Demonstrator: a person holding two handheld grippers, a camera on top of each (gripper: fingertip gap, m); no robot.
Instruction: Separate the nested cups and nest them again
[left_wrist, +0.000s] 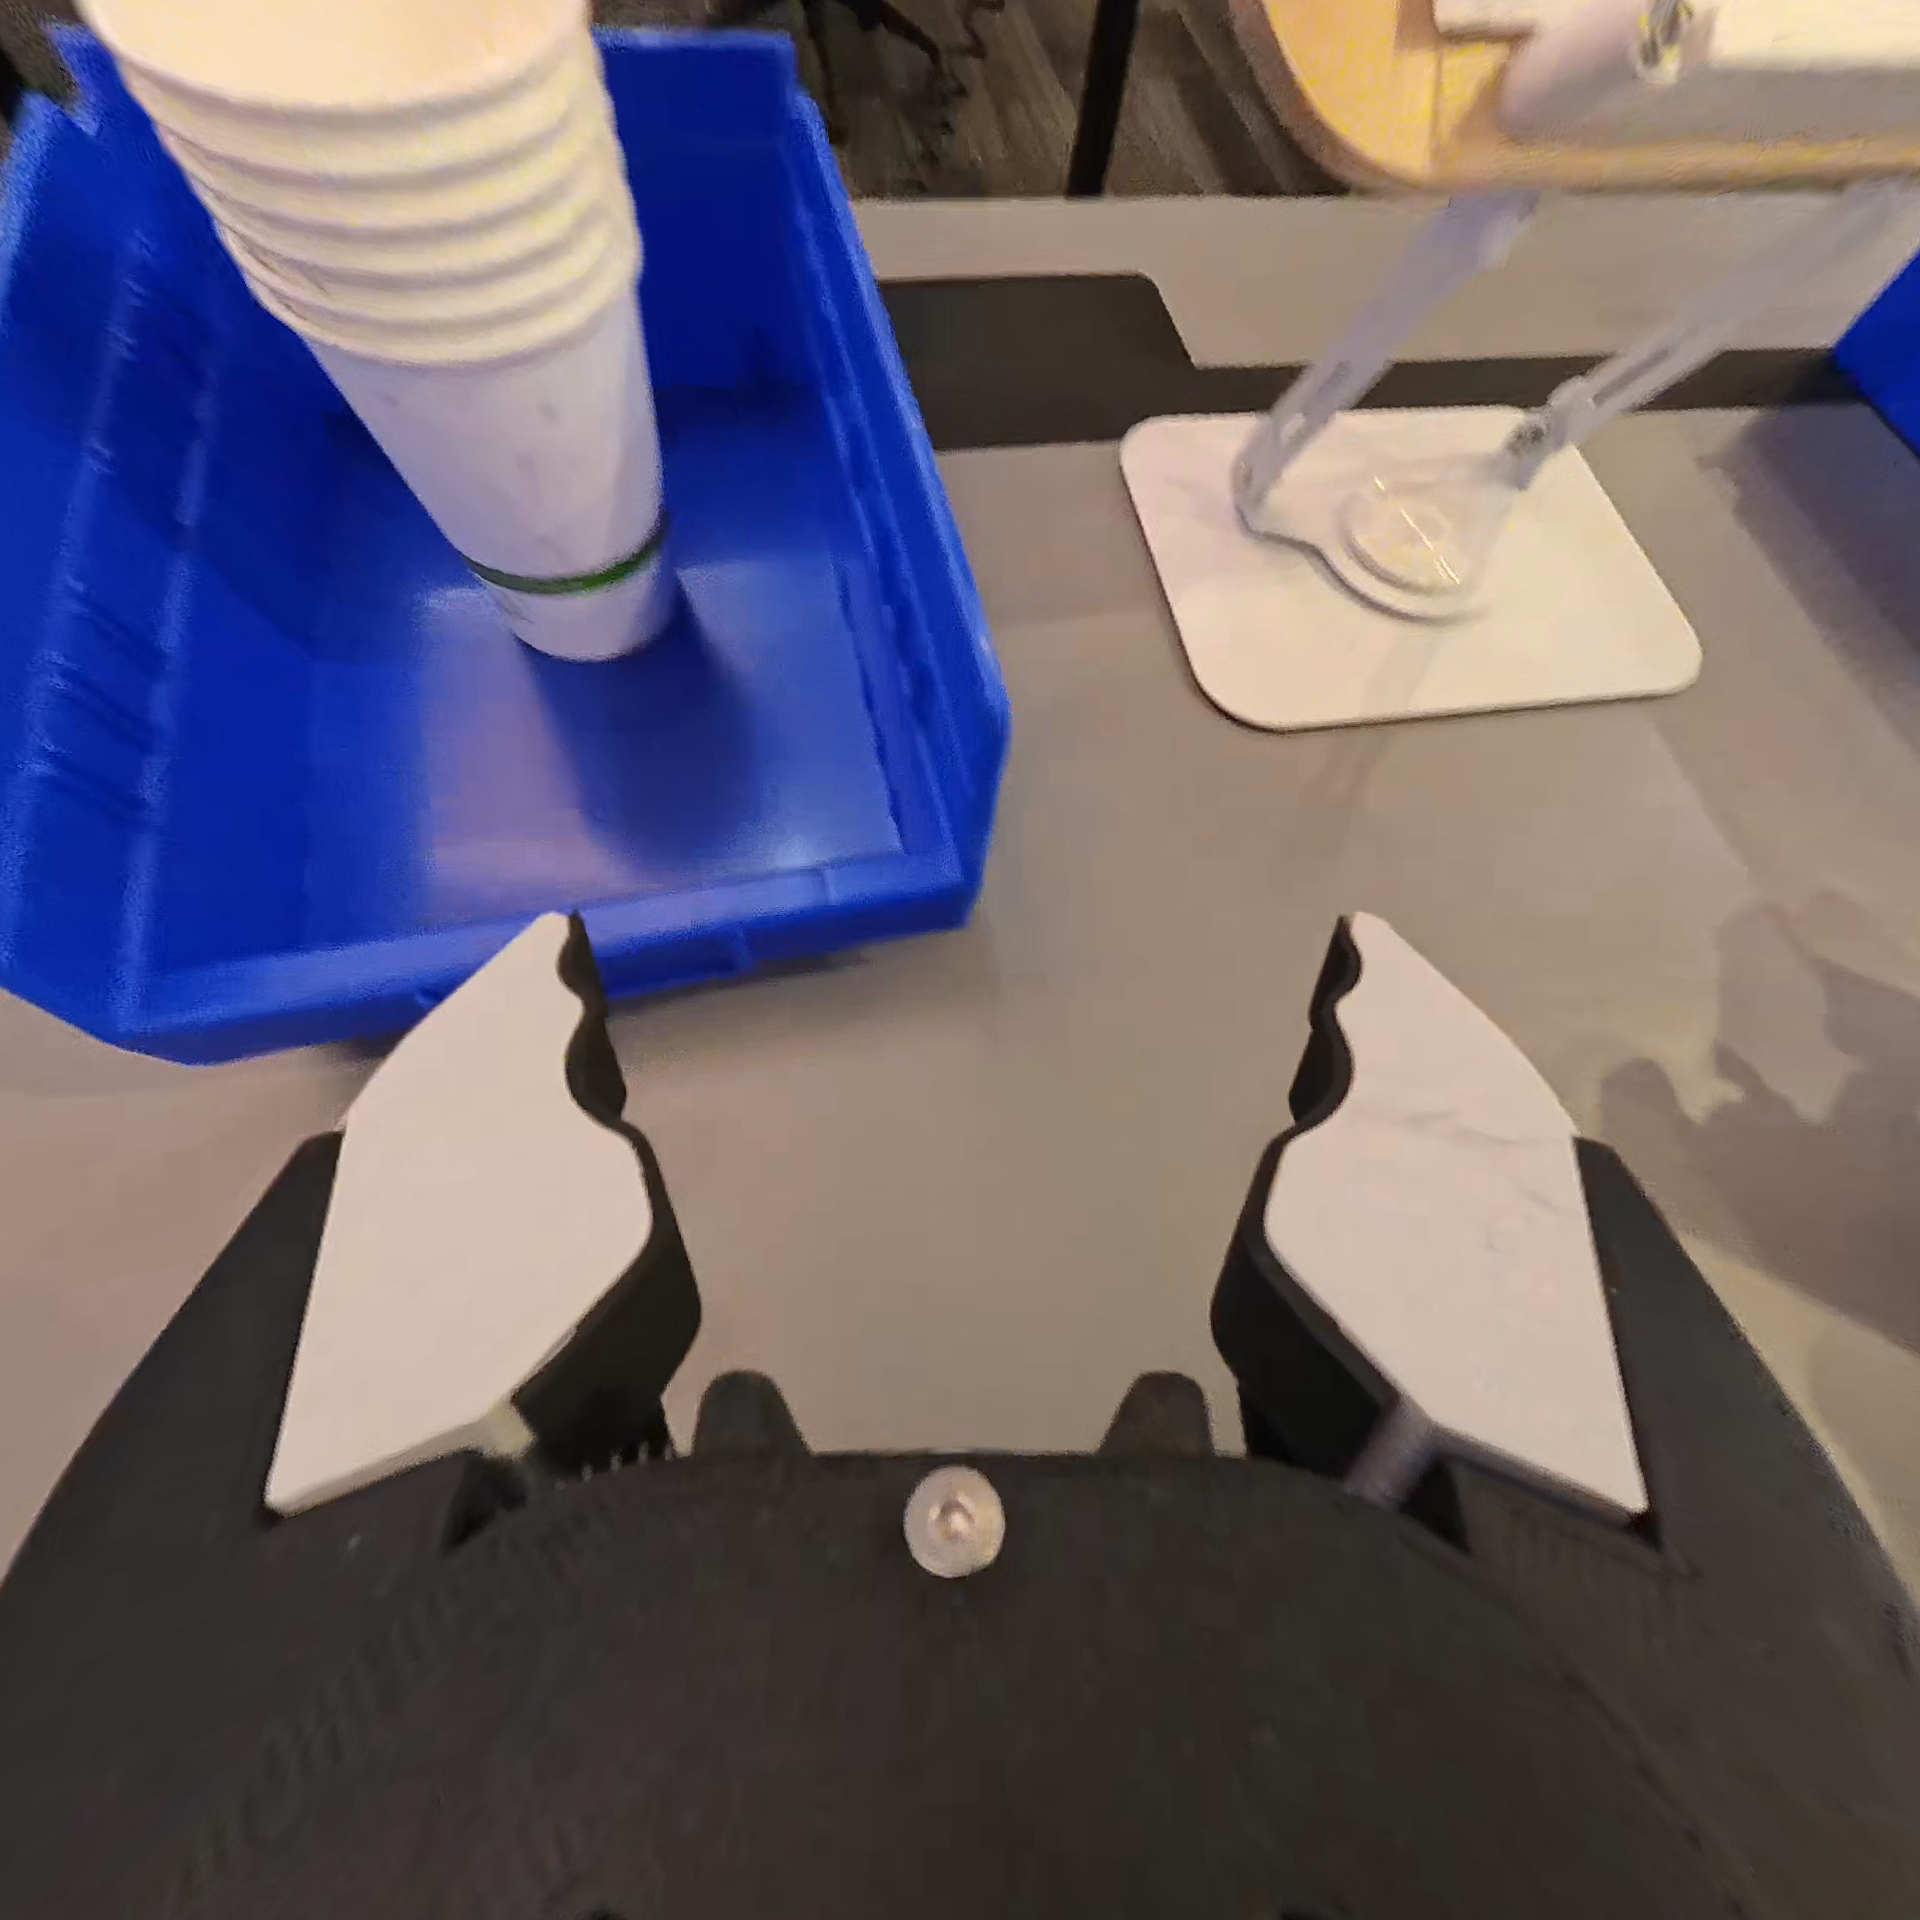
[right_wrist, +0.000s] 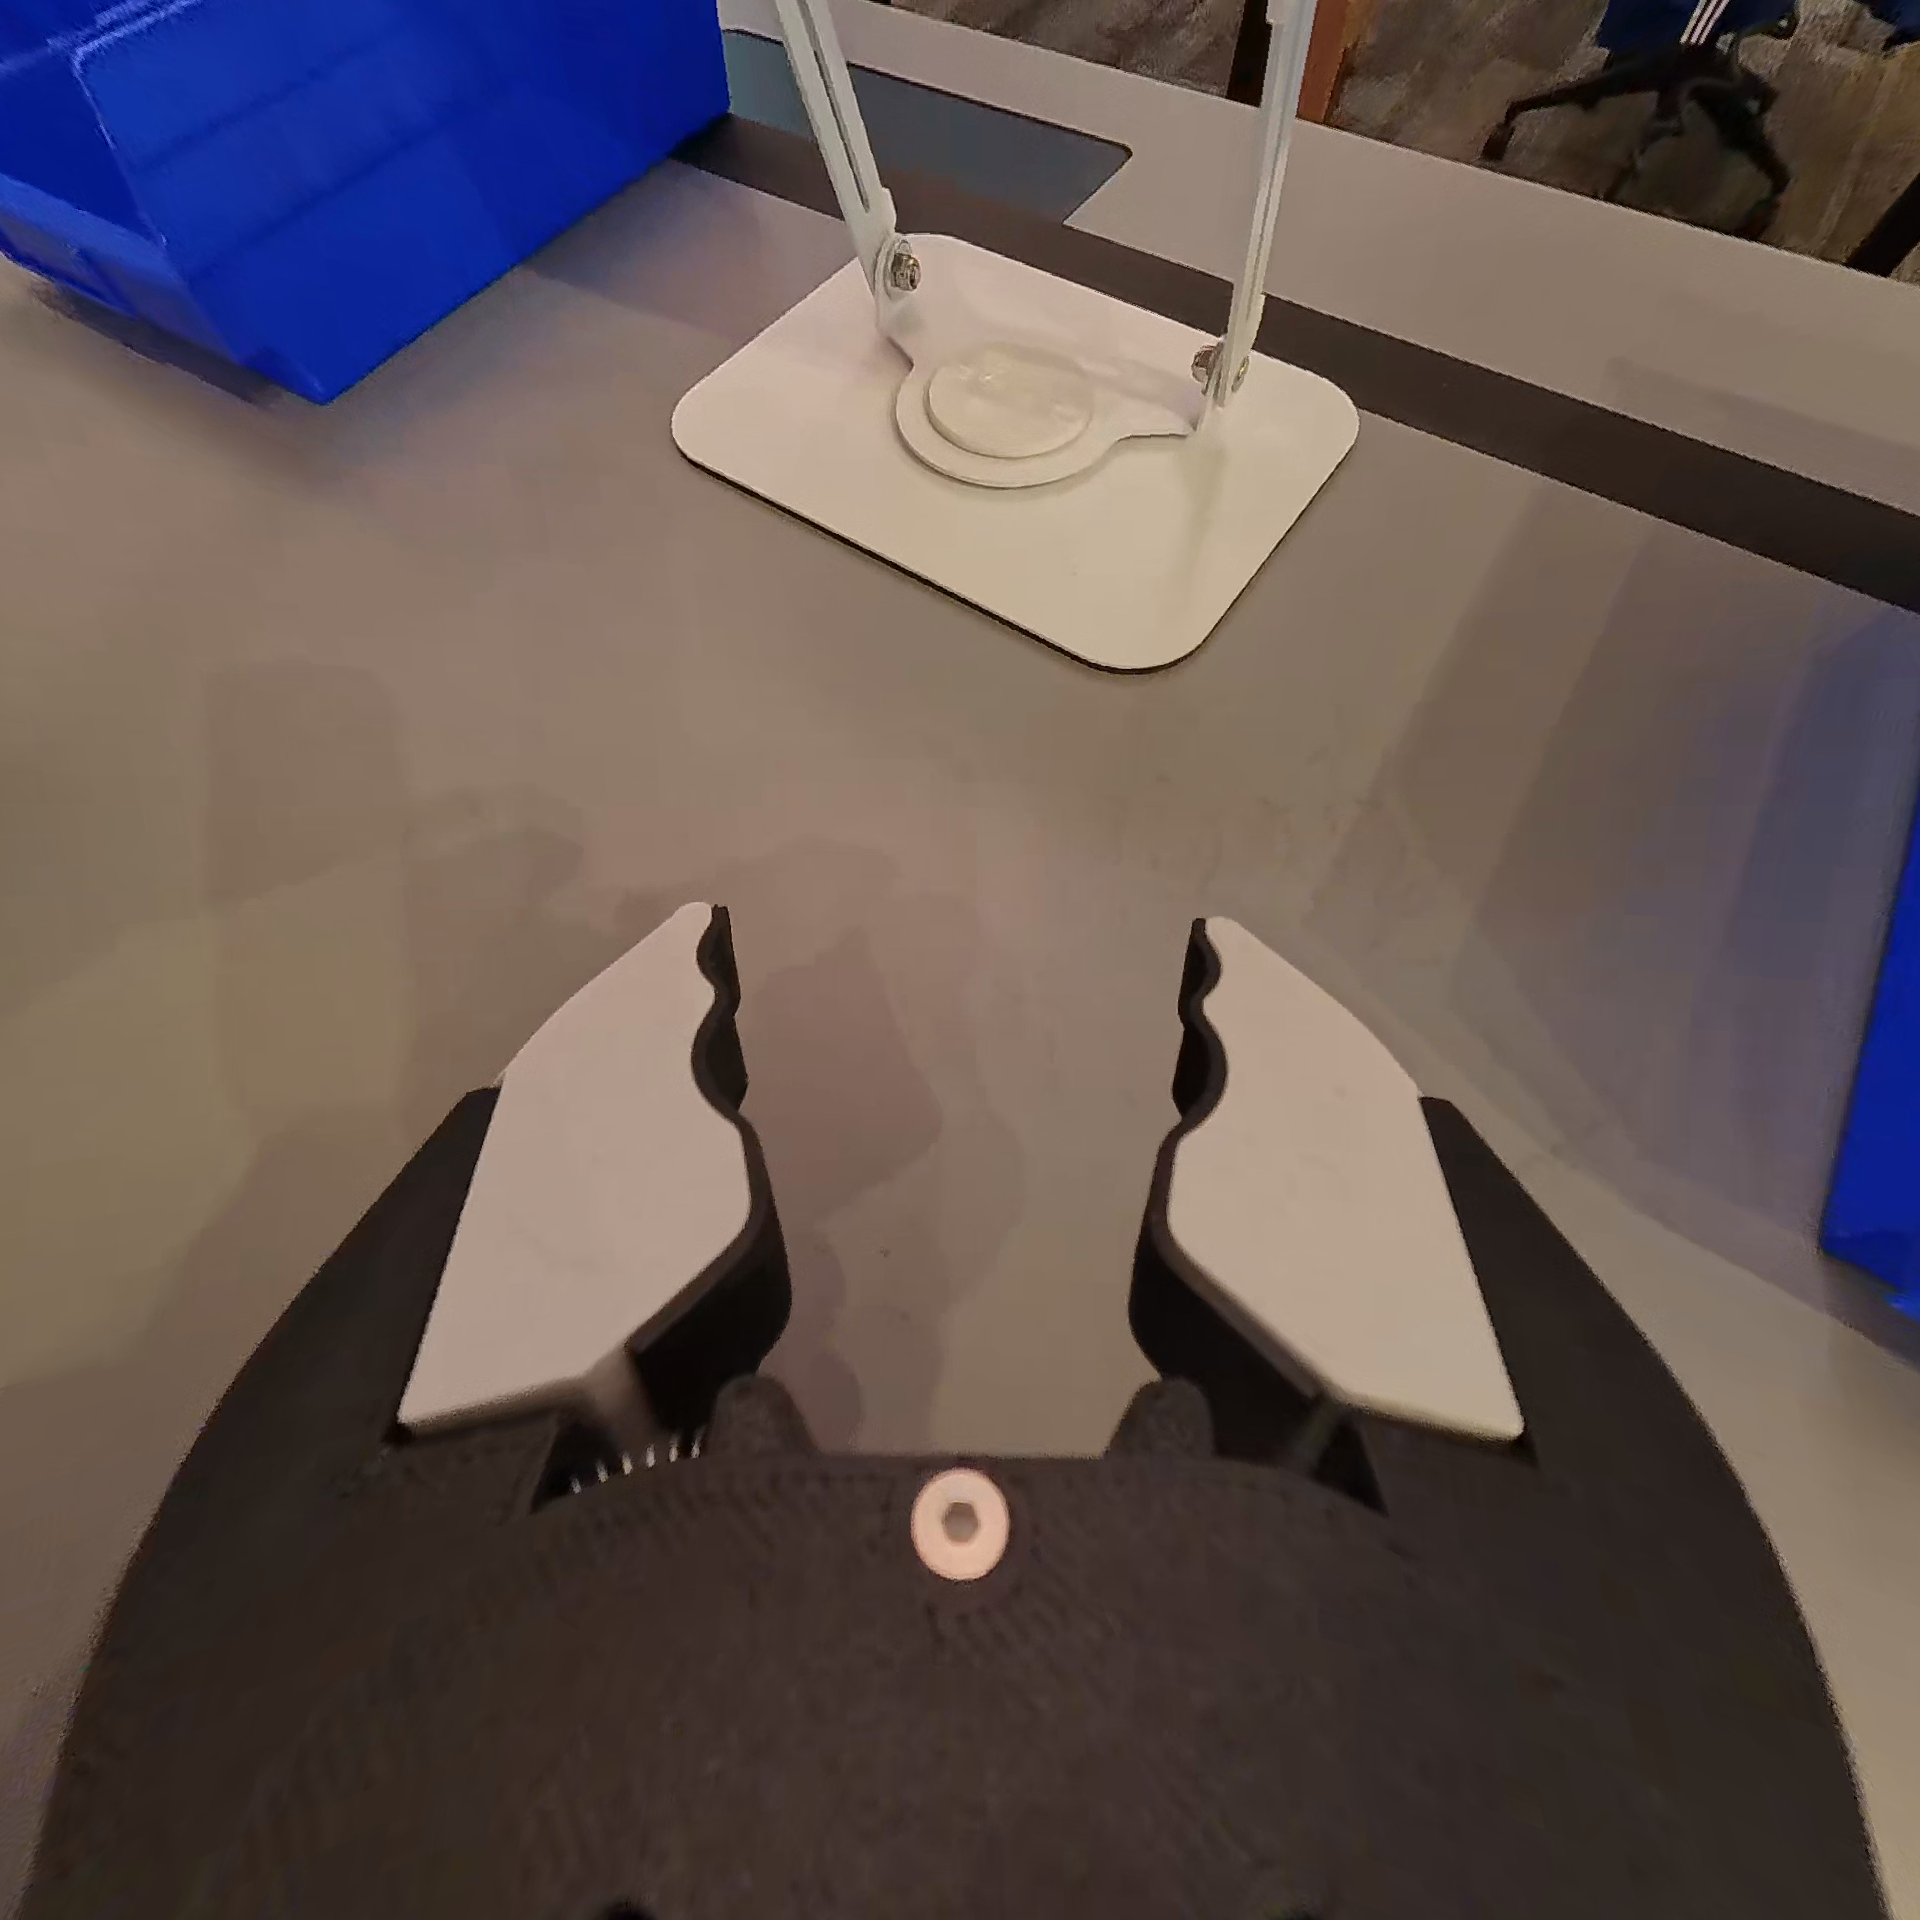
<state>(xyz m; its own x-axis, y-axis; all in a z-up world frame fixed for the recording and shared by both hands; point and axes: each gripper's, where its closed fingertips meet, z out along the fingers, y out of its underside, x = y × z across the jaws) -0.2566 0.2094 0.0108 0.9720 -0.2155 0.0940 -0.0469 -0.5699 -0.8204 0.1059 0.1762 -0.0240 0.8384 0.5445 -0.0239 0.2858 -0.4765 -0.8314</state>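
Cups (left_wrist: 457, 312) stand nested in one white stack inside a blue bin (left_wrist: 914, 582) at the far left of the left wrist view. The stack's top runs off the upper edge, so its full height cannot be seen, and blur softens the rims; a thin green band shows near the base. The bin's left side is cut off too.

The left gripper (left_wrist: 961, 935) hangs over bare grey table (left_wrist: 1039, 831), its fingers spread wide with nothing between them, near the bin's near corner. The right gripper (right_wrist: 961, 920) is also open, somewhat less wide, and holds nothing.

A white stand (right_wrist: 1039, 540) sits further back on the table, its two struts leaving the frame upward. In the right wrist view only a corner of the bin (right_wrist: 312, 208) shows, the cups out of sight. Another blue object (right_wrist: 1881, 1091) is clipped by the right edge and cannot be identified.
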